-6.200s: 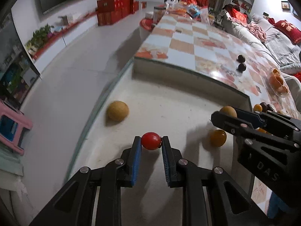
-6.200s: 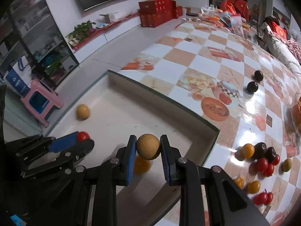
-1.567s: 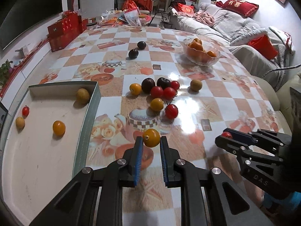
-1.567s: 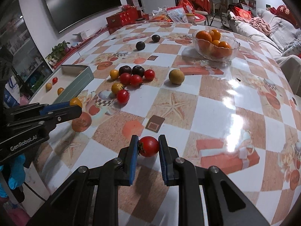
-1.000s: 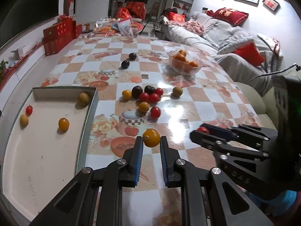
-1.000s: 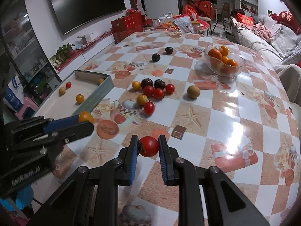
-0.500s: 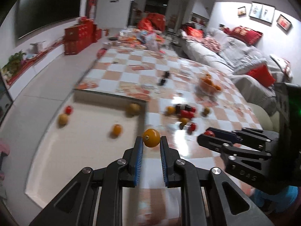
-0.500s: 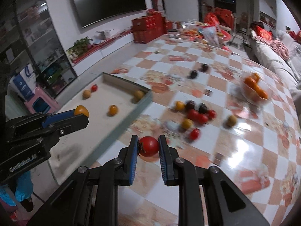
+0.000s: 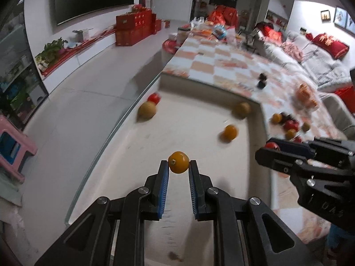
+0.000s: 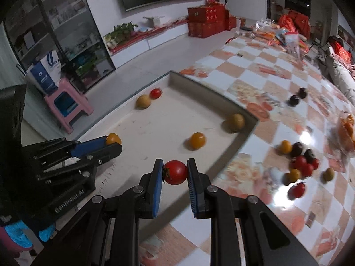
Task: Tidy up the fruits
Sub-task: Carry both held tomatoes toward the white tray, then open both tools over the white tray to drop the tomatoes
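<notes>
You have a small orange tomato (image 9: 178,162) pinched in your left tool over the pale tray (image 9: 188,133), and a red tomato (image 10: 175,172) in your right one above the tray's near edge. Four fruits lie in the tray; a loose cluster (image 10: 299,161) sits on the checkered table.

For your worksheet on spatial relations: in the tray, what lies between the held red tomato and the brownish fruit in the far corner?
In the right wrist view, one orange fruit lies between the red tomato and the brownish fruit.

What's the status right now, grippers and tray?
Left gripper shut on yellow tomato. Right gripper shut on red tomato. Tray holds four fruits; bare floor under both.
</notes>
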`<action>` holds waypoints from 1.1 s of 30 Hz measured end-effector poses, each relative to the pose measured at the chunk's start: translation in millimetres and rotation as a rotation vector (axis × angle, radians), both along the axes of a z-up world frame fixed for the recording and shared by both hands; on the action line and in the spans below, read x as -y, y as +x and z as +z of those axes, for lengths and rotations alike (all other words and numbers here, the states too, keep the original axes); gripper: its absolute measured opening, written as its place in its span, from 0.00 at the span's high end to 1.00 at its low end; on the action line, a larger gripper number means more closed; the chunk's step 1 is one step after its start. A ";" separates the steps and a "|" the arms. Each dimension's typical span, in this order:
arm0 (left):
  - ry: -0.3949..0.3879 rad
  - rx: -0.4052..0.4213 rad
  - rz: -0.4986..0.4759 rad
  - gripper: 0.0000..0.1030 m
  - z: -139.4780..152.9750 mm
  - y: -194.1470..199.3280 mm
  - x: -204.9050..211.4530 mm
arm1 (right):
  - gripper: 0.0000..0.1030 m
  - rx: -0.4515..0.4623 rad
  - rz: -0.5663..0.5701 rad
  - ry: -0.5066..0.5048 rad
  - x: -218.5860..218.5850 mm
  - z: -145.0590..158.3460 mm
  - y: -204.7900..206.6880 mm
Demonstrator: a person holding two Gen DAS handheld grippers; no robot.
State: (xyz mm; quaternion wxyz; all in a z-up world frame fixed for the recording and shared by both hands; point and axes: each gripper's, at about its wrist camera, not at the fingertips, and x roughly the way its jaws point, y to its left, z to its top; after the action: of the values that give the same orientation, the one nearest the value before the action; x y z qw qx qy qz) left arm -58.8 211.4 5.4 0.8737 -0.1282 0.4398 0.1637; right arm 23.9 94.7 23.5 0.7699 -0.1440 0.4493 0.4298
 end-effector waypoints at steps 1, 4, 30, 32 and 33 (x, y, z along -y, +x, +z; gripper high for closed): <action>0.005 -0.012 0.005 0.81 -3.5 -1.2 -2.4 | 0.77 -0.007 0.005 -0.007 -4.7 -3.7 -0.3; -0.001 -0.043 0.018 0.81 -13.2 -1.3 -10.4 | 0.77 -0.021 0.014 -0.028 -16.6 -14.0 -1.1; 0.021 -0.112 0.063 0.33 -27.5 -4.1 -12.8 | 0.27 0.006 -0.028 -0.087 -17.3 -25.8 -0.2; -0.017 -0.100 0.063 0.28 -27.5 -5.2 -15.6 | 0.18 -0.019 -0.034 -0.042 -9.3 -18.1 2.7; -0.031 -0.103 0.060 0.28 -27.0 -5.0 -15.0 | 0.17 -0.022 -0.045 -0.028 -5.5 -13.7 3.5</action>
State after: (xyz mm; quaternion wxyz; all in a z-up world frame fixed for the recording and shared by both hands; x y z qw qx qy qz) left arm -63.8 226.4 -21.6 0.8424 -0.1464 0.4827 0.1894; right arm 27.4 100.2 9.8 0.7725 -0.1400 0.4668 0.4072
